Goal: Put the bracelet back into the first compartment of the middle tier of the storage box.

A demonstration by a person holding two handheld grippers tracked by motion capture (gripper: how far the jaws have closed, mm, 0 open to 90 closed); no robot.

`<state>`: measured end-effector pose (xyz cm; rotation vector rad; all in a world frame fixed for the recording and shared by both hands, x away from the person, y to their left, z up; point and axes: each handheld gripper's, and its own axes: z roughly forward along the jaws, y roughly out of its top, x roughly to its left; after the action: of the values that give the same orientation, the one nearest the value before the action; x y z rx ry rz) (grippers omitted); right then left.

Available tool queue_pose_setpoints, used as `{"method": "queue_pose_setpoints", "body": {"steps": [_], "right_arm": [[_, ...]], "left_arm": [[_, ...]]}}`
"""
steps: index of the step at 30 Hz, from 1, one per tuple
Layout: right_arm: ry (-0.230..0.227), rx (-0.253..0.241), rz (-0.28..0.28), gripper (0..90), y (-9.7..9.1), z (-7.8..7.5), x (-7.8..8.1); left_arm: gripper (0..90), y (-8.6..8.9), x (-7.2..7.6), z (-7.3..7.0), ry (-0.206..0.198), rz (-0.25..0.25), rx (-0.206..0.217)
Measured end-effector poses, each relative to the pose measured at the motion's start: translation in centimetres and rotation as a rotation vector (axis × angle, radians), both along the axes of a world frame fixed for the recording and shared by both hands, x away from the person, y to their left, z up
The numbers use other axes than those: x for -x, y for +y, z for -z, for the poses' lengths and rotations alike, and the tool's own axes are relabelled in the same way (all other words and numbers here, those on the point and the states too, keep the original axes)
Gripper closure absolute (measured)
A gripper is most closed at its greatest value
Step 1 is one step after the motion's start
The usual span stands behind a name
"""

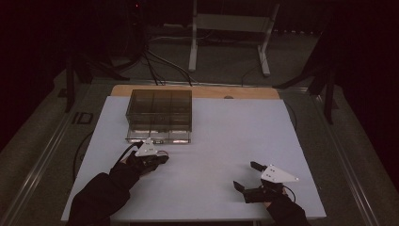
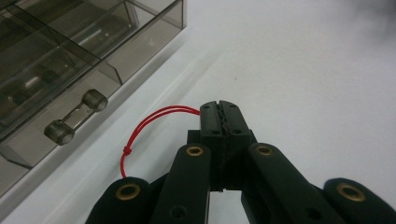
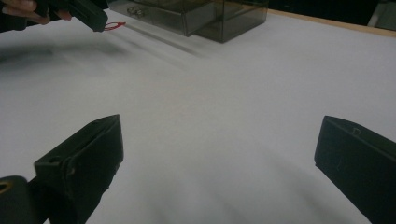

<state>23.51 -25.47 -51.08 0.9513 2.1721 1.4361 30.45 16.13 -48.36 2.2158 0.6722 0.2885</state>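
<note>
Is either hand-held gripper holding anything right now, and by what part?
The left hand-held gripper pinches a red string loop by one end; the right hand-held gripper is open and holds nothing.

I see a smoky grey-brown, see-through drawer box [image 1: 159,110] on a plain white table top [image 1: 221,141], which has a light wood strip [image 1: 244,92] along its far edge. My left gripper [image 2: 220,116] is matt black with brass-coloured rivets, and a bright red string [image 2: 149,120] loops from its tips. My right gripper [image 1: 248,176] is black too, topped by a pale grey plate [image 1: 277,174]. The sleeves [image 1: 101,195] are black.
</note>
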Motion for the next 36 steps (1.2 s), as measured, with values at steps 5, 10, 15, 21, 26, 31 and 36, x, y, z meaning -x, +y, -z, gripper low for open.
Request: {"method": "queue_pose_setpoints", "body": {"steps": [5,10,15,21,26,31,36], "right_arm": [[0.003,0.0,0.001,1.3,0.0,0.0,0.0],[0.002,0.002,0.0,1.3,0.0,0.0,0.0],[0.001,0.003,0.0,1.3,0.0,0.1,0.0],[-0.001,0.003,-0.002,1.2,0.0,0.0,0.0],[0.0,0.004,-0.002,1.3,0.0,0.0,0.0],[-0.002,0.004,-0.003,1.3,0.1,0.0,0.1],[-0.003,0.002,-0.003,1.2,0.1,0.0,0.1]], "left_arm": [[90.0,0.2,0.2,-0.3,-0.005,0.001,0.0],[90.0,0.4,0.2,-0.4,-0.002,0.002,0.007],[90.0,0.6,0.2,-0.8,-0.006,-0.002,0.015],[90.0,0.9,0.3,-1.4,-0.012,0.005,0.016],[90.0,1.1,0.3,-2.0,-0.02,0.002,0.034],[90.0,1.2,0.3,-2.6,-0.029,0.01,0.036],[90.0,1.5,0.1,-3.3,-0.034,0.007,0.045]]}}
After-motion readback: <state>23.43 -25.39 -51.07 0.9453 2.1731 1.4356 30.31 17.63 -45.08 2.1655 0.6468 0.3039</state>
